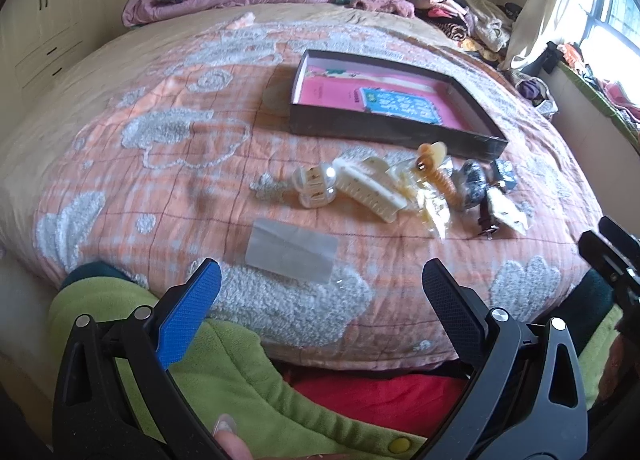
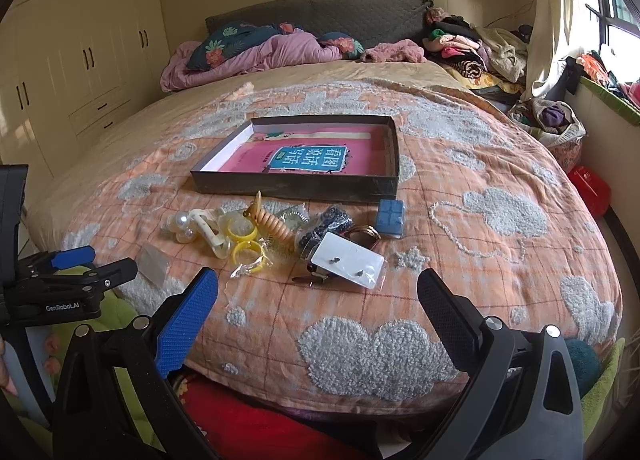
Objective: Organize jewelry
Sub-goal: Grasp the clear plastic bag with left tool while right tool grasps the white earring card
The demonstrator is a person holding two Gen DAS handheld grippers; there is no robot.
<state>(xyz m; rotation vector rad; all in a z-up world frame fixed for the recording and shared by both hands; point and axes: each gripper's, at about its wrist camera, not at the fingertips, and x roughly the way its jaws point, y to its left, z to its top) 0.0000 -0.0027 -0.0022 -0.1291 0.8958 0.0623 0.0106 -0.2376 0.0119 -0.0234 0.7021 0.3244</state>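
Note:
A pile of jewelry and hair accessories (image 1: 400, 183) lies on the orange bedspread: a cream hair claw (image 1: 370, 187), a clear pearl clip (image 1: 314, 185), an orange spiral tie (image 2: 274, 225), yellow rings in a bag (image 2: 244, 246), dark beads (image 2: 326, 225), a white earring card (image 2: 347, 262) and a small blue box (image 2: 390, 217). A dark shallow box (image 2: 296, 181) with a pink book inside sits beyond the pile. A clear plastic bag (image 1: 292, 254) lies nearer. My left gripper (image 1: 320, 284) is open and empty before the bag. My right gripper (image 2: 318, 292) is open and empty before the card.
The bed (image 2: 500, 219) fills both views, with rumpled purple bedding (image 2: 256, 53) and a clothes heap (image 2: 472, 47) at its head. Wardrobes (image 2: 80, 59) stand left, a window (image 2: 616, 19) right. Green and red fabric (image 1: 240, 380) lies under the grippers. The left gripper shows in the right wrist view (image 2: 96, 264).

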